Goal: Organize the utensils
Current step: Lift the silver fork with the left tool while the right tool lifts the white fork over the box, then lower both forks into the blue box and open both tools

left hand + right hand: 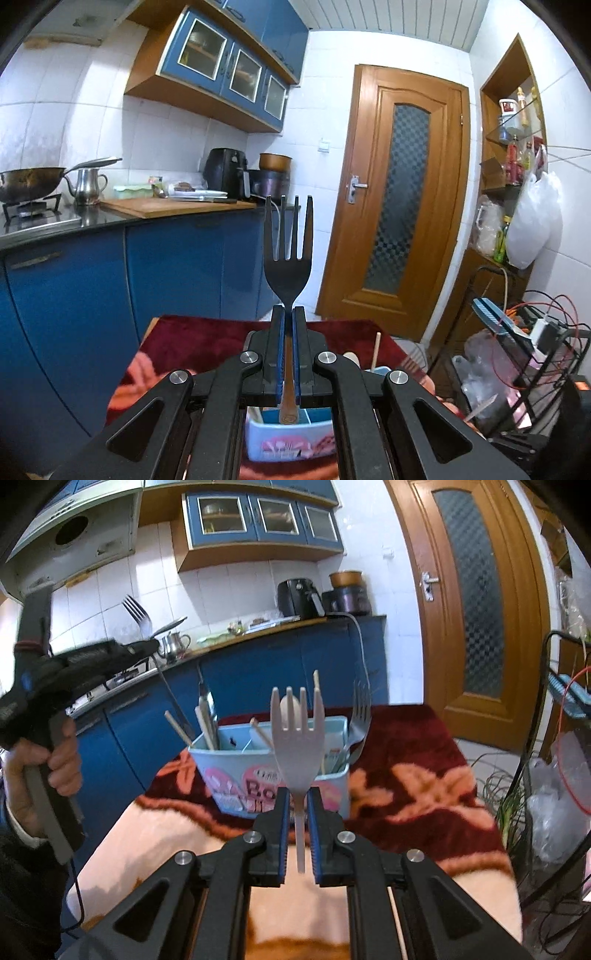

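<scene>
- The left hand-held gripper (288,314) was clenched on the neck of a dark fork (288,254), tines up, its bronze handle end hanging above the light-blue utensil holder (291,439).
- The right hand-held gripper (297,797) held a pale grey fork (297,738) upright by its stem, just in front of the holder.
- The holder stood on the table's red floral cloth (406,775), with chopsticks (177,731) and a metal fork (360,716) already in its compartments.
- From the right wrist view, the left hand-held gripper was raised at the left, well apart from the holder.
</scene>
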`<action>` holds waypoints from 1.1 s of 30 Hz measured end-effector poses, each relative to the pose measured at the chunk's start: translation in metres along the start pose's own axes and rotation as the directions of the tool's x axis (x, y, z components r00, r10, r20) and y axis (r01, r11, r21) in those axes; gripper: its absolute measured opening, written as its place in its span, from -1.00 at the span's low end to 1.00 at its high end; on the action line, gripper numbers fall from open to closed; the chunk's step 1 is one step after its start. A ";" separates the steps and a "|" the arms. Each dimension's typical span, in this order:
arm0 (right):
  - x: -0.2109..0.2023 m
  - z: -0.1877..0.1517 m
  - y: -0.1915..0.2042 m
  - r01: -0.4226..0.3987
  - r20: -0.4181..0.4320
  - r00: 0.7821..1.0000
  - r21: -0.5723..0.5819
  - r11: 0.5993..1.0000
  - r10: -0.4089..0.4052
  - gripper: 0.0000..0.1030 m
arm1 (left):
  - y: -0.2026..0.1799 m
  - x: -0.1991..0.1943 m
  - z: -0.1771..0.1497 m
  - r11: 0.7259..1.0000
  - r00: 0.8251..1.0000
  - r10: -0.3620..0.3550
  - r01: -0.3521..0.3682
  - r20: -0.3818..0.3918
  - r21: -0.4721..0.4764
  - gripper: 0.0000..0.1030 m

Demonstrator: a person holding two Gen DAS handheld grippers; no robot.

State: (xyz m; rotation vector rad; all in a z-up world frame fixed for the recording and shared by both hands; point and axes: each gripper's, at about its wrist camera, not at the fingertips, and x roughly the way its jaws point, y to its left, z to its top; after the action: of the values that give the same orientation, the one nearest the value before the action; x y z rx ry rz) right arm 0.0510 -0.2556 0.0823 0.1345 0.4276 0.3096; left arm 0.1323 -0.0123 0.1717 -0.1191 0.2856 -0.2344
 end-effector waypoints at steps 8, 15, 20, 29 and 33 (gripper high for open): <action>0.003 0.031 -0.005 0.043 0.086 0.995 -0.019 0.999 -0.041 -0.78 | -0.002 0.040 -0.021 1.000 0.999 0.023 -0.023 -0.047 0.006 -0.94; 0.024 0.059 -0.001 0.058 0.136 0.989 -0.034 0.998 -0.053 -0.78 | 0.000 0.061 -0.037 1.000 0.996 0.028 -0.028 -0.085 0.002 -0.94; 0.052 0.071 0.003 0.076 0.125 0.990 -0.049 0.996 -0.069 -0.78 | 0.000 0.067 -0.046 1.000 0.995 0.025 -0.024 -0.098 0.013 -0.94; 0.096 0.062 -0.001 0.077 0.012 0.997 -0.043 0.996 -0.077 -0.80 | -0.004 0.070 -0.058 1.000 0.991 -0.005 0.009 -0.137 0.028 -0.93; 0.095 0.056 -0.006 0.066 -0.001 0.998 -0.010 0.998 -0.066 -0.80 | -0.006 0.069 -0.060 0.999 0.987 -0.009 0.015 -0.159 0.035 -0.89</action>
State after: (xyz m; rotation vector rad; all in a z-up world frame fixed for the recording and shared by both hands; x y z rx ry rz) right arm 0.1586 -0.2339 0.0945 0.1098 0.4310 0.2471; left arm 0.1780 -0.0400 0.0966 -0.0663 0.4390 -0.2611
